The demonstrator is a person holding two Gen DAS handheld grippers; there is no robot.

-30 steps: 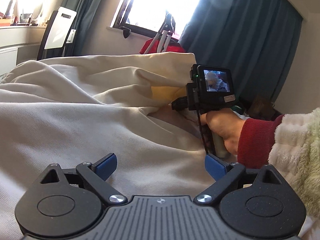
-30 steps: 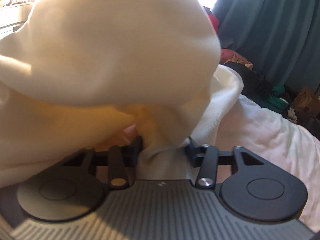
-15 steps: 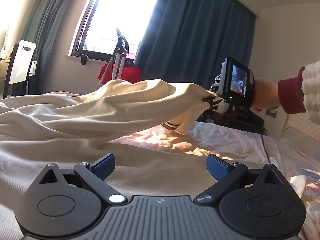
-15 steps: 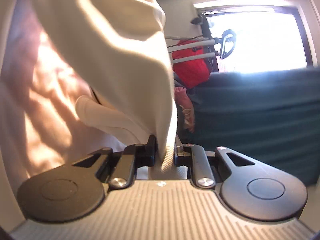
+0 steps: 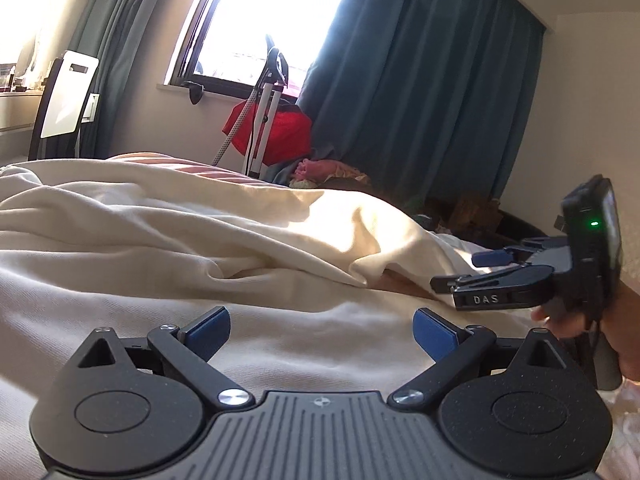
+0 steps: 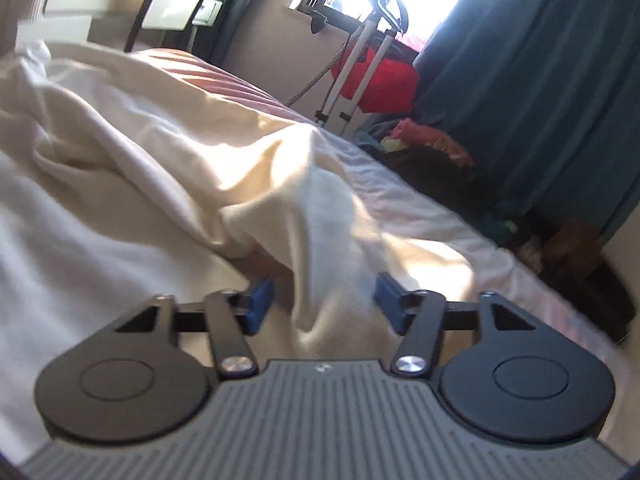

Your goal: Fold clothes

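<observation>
Showing a pause between folds, both views look low across a cream garment (image 5: 168,216) spread over the bed (image 6: 400,192), filling the left and centre of each frame. At bottom centre of the left wrist view, the left gripper (image 5: 322,326) hovers over the cloth with its blue pads wide apart and nothing between them. At right of the same frame, the right gripper (image 5: 460,270) points toward a turned-over flap of the garment (image 5: 360,236); its fingers are parted and apart from the cloth edge. In the right wrist view, the right gripper (image 6: 324,300) is likewise spread wide, a ridge of the cream fabric (image 6: 316,240) rising between the pads without being pinched. The step in hand appears to be a release after laying one portion over the body of the garment. A next fold would call for choosing a fresh edge or corner, closing on it, and carrying it across. Beyond, a window (image 5: 256,20), blue curtain (image 5: 420,92) and red bag (image 5: 276,132) occupy the upper frame.
</observation>
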